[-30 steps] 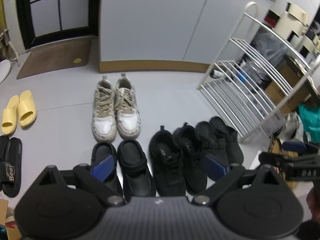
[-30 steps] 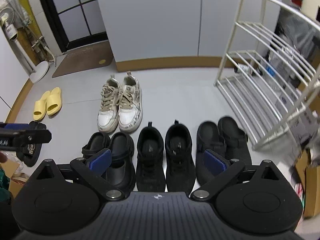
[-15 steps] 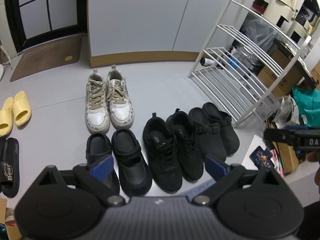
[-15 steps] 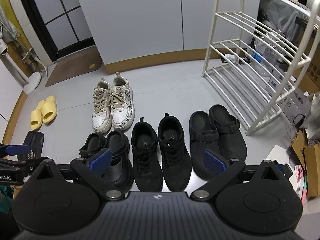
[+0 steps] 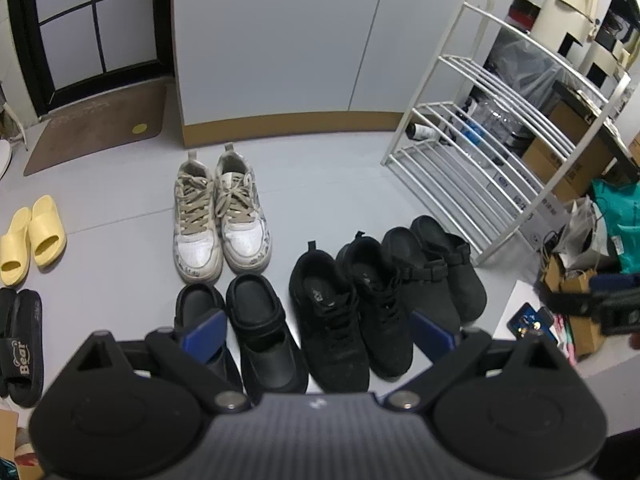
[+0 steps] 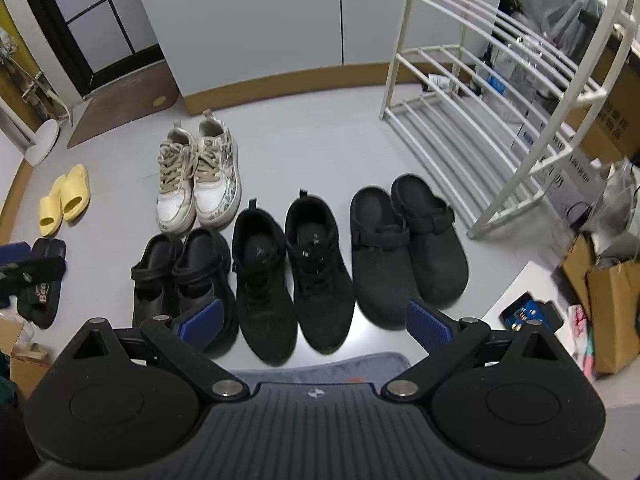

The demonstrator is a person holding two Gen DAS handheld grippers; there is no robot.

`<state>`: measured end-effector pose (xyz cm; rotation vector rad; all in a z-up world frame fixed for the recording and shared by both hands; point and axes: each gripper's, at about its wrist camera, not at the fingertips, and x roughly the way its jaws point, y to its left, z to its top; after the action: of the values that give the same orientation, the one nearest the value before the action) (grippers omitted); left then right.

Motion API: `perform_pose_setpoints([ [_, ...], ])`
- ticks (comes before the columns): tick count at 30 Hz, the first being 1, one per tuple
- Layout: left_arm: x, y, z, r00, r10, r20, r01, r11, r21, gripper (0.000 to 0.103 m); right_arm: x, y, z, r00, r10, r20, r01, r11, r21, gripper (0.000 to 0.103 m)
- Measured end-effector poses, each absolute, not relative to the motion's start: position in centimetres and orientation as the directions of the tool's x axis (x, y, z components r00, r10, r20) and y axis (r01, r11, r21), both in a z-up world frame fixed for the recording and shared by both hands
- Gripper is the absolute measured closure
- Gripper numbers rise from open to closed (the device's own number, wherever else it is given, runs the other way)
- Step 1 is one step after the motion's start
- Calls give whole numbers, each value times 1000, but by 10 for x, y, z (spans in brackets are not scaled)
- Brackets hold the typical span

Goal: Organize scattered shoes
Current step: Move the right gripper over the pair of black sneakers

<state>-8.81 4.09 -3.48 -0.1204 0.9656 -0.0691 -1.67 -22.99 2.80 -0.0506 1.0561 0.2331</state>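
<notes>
sneakers [image 6: 199, 178]: white, beige laces, speckled sides | slides [image 6: 64, 199]: pale yellow | lace-ups [image 6: 294, 270], clogs [image 6: 408, 240]: black | rack [image 6: 500, 80]: white | mat [image 5: 98, 124]: brown, yellow dot | gripper pads [image 6: 200, 317]: blue

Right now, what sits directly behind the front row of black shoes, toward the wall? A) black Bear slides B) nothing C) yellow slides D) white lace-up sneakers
D: the white lace-up sneakers stand as a pair just behind the black strap shoes at the left end of the row; the yellow slides lie far off to the left.
</notes>
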Motion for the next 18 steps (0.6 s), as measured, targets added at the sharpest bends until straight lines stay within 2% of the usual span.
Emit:
perform_pose_setpoints([
  [4, -85, 34, -43, 548, -113, -829, 41, 993, -108, 3, -14, -226, 4, 458, 194, -868, -243, 966, 88, 4],
  [5, -83, 33, -48, 529, -124, -840, 60, 992, -109, 3, -13, -225, -3, 451, 199, -870, -250, 964, 91, 12],
  [6, -81, 34, -52, 514, -135, -847, 69, 991, -116, 4, -9, -222, -11, 403, 191, -895, -258, 962, 89, 27],
  [7, -79, 35, -55, 507, -136, -851, 73, 991, -115, 3, -4, -218, -20, 358, 183, -916, -268, 959, 86, 28],
  [9, -76, 37, -59, 505, -128, -854, 84, 992, -99, 3, 3, -210, -27, 357, 167, -919, -335, 941, 41, 26],
  [13, -67, 36, -60, 520, -117, -846, 111, 991, -68, 4, 14, -200, -38, 360, 110, -927, -357, 934, -28, 25],
  [18, -50, 51, -42, 584, -124, -802, 49, 992, -118, 4, 32, -191, -42, 372, 97, -923, -366, 929, -50, 23],
])
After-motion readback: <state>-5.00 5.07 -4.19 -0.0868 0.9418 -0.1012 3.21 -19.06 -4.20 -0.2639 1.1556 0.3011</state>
